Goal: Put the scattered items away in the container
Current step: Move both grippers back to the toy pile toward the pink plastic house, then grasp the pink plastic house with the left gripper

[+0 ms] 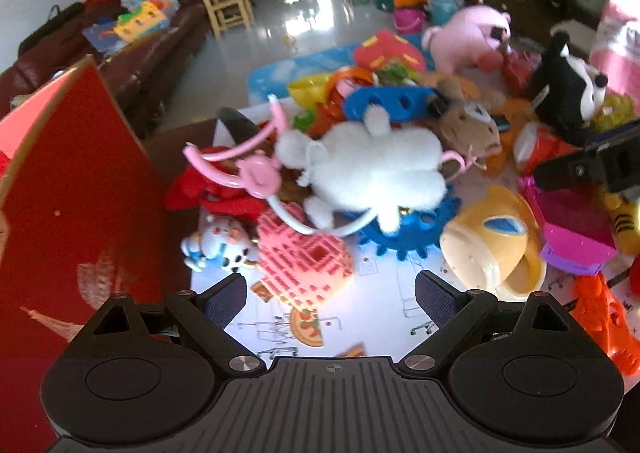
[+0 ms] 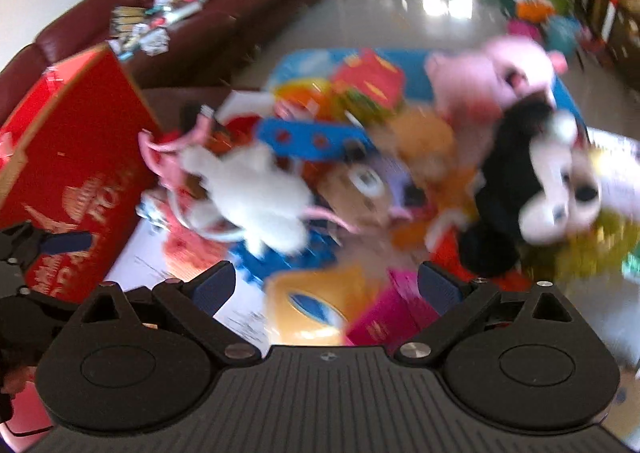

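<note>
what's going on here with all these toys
A person is tidying a heap of toys on a table with two handheld grippers. Both the left gripper and the right gripper are open and empty, hovering over the pile. A fluffy white plush toy lies on top, beside a pink block-built toy and a blue plastic gear. The tall red cardboard box stands at the left; nothing is gripped yet.

Black ribbed gripper bodies, blue-padded fingers [image 1: 226, 299] (silver screws).
</note>
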A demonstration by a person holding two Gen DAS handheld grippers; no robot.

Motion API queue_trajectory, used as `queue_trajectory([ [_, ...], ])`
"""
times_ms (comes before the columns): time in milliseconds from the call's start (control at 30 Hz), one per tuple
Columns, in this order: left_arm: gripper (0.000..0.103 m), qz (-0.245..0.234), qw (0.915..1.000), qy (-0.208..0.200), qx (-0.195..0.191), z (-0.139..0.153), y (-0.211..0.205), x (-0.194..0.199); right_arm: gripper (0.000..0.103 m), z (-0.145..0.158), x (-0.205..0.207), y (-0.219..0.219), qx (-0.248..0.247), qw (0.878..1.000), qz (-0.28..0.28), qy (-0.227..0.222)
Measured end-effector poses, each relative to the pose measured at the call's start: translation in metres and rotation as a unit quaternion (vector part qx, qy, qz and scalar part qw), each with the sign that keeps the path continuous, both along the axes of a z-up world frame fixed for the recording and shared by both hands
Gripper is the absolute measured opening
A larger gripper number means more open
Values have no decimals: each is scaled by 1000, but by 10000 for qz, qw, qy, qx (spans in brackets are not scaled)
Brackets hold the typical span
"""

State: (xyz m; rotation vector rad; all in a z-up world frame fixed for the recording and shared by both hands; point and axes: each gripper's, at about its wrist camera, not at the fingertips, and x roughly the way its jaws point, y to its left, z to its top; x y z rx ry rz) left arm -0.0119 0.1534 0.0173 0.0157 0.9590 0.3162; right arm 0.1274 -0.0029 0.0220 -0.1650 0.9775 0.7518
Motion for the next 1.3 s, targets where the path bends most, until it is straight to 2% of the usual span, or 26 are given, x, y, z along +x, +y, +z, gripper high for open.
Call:
queue_trajectory([
  [200,97,-11,9998,180,6,-8,-3,9,96,-42,10,-23,22,9977,-258,619],
  [500,90,43,9995,270,175,-16,0,12,97,-75,-2,-28,271,9923,-74,1205],
  [600,90,50,9995,273,158,-15,1,12,97,-76,-8,-25,287,9936,-7,1090],
  [667,90,60,9996,233,130,-14,3,11,97,-76,-12,-22,427,9917,112,1210],
  [733,90,53,9997,195,122,-12,4,11,98,-76,-19,-17,585,9897,322,1267],
  [867,90,-48,9998,140,154,-7,3,10,98,-73,-38,1,561,9888,852,1088],
  [967,88,-190,9996,67,192,-2,0,11,98,-74,-49,10,627,9826,1264,1207],
  [1067,87,-440,9989,18,139,2,-7,13,97,-74,-60,15,643,9737,1691,1385],
  [1133,86,-669,9977,48,62,0,-15,14,97,-74,-67,17,576,9713,1902,1311],
  [1300,82,-1194,9924,287,-8,-16,-43,23,97,-69,-73,8,538,9739,1854,1190],
])
